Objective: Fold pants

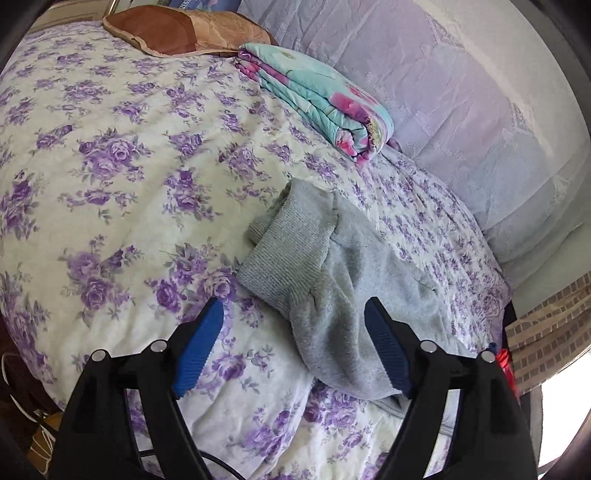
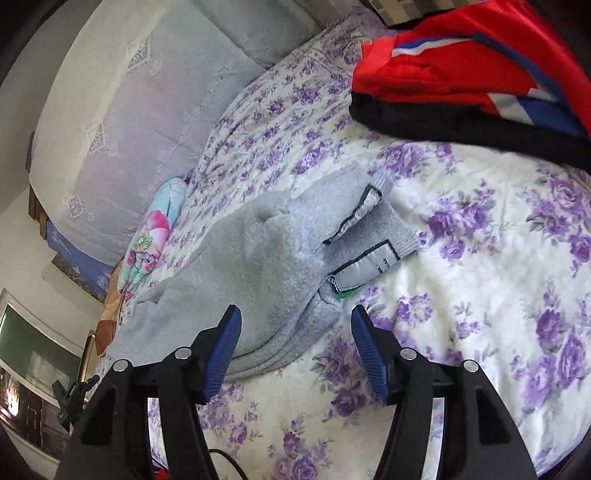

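Grey fleece pants (image 1: 343, 280) lie on a bed with a purple-flower cover (image 1: 110, 177). In the left wrist view their ribbed cuffs (image 1: 291, 236) point up and left. My left gripper (image 1: 295, 314) is open, its blue pads just above the cuff end, holding nothing. In the right wrist view the pants (image 2: 258, 254) show the waistband end with grey labels (image 2: 365, 266). My right gripper (image 2: 295, 325) is open and empty, hovering over the pants' near edge.
A folded teal and pink blanket (image 1: 325, 99) and a brown pillow (image 1: 177, 33) lie toward the head of the bed. A lavender padded wall panel (image 1: 480, 129) runs alongside. A folded red and black garment (image 2: 472, 77) lies on the bed beyond the waistband.
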A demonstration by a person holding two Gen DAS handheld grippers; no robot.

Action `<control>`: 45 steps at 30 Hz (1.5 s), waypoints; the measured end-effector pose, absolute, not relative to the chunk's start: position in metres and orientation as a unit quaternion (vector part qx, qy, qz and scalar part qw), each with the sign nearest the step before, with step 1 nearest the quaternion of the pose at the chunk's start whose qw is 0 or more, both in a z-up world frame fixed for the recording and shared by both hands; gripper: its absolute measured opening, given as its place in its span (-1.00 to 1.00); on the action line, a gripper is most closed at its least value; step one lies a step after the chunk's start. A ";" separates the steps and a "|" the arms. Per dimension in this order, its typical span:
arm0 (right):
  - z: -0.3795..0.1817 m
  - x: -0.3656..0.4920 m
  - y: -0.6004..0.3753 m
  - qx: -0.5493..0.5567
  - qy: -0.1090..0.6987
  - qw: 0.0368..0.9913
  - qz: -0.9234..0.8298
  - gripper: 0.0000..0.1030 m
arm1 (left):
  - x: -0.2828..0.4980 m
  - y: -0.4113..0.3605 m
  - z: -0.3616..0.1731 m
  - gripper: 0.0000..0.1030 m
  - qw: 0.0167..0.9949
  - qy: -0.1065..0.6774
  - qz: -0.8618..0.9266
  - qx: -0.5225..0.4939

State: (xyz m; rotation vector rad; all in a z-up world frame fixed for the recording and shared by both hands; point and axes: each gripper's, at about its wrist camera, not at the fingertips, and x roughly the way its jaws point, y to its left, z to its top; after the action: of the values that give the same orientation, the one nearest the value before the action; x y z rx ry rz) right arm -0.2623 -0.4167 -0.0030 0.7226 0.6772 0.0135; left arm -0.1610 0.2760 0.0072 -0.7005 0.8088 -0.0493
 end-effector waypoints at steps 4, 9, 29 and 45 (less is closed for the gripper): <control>0.007 -0.272 -0.415 0.365 0.292 0.883 0.037 0.21 | -0.154 0.268 0.000 0.46 0.844 0.404 -0.043 -0.352; 0.008 -0.270 -0.408 0.369 0.293 0.881 0.046 0.21 | -0.141 0.252 -0.015 -0.14 0.817 0.430 -0.079 -0.375; 0.003 -0.263 -0.404 0.375 0.307 0.873 0.059 0.08 | -0.137 0.244 0.039 -0.77 0.844 0.378 -0.123 -0.359; -0.014 -0.242 -0.415 0.427 0.318 0.844 0.062 -0.18 | -0.117 0.236 0.058 -0.78 0.855 0.362 -0.136 -0.346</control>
State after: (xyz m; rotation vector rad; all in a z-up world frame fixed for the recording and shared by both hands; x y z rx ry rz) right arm -0.2423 -0.4149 -0.0141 0.9019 0.6723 0.1314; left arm -0.1165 0.2357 0.0577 -0.7272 0.7615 -0.2865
